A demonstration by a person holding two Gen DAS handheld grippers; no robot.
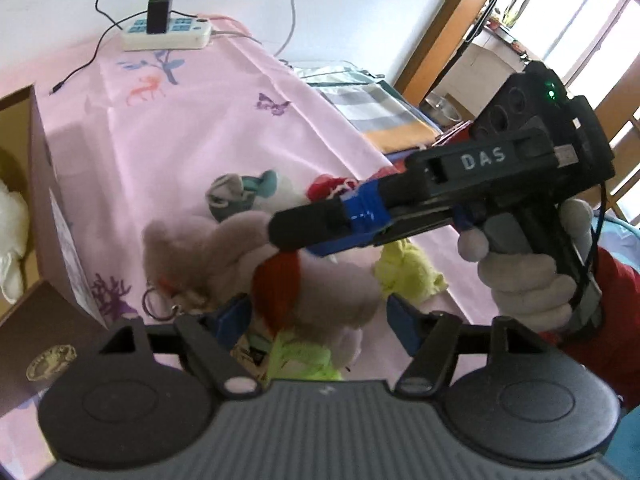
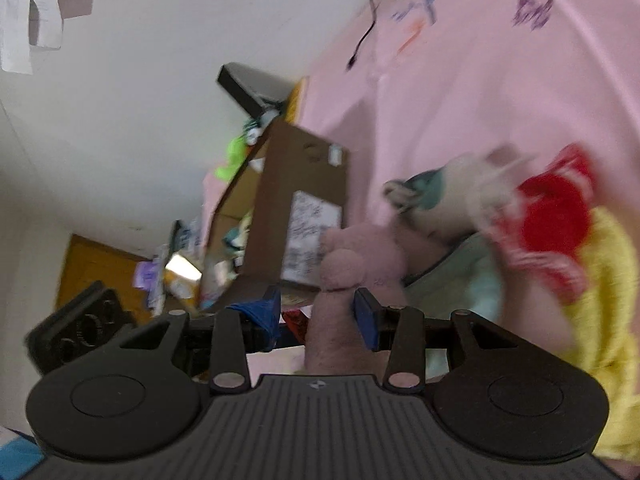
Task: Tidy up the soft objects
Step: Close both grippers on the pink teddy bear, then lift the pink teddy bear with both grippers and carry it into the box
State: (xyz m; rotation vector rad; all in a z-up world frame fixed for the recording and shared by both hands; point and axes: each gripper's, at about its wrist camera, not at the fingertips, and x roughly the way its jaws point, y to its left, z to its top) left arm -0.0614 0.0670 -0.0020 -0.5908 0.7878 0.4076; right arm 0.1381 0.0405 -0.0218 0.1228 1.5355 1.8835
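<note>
A mauve plush toy (image 1: 200,248) with a red patch (image 1: 276,288) lies on the pink cloth (image 1: 192,128), a keyring (image 1: 156,300) at its side. My left gripper (image 1: 320,318) straddles its body; the left pad sits against it, the right pad stands just clear, so the jaws are open. My right gripper (image 1: 282,232), held by a gloved hand (image 1: 520,280), comes in from the right over the toy's upper part. In the right wrist view a limb of the mauve plush toy (image 2: 332,320) lies between the right gripper's (image 2: 316,314) open jaws, against the right pad only.
An open cardboard box (image 1: 40,184) holding a white plush (image 1: 10,240) stands left. A grey-teal plush (image 1: 240,192), a red-white plush (image 1: 332,188) and a yellow-green plush (image 1: 408,276) lie behind and right. A power strip (image 1: 166,32) sits at the far edge.
</note>
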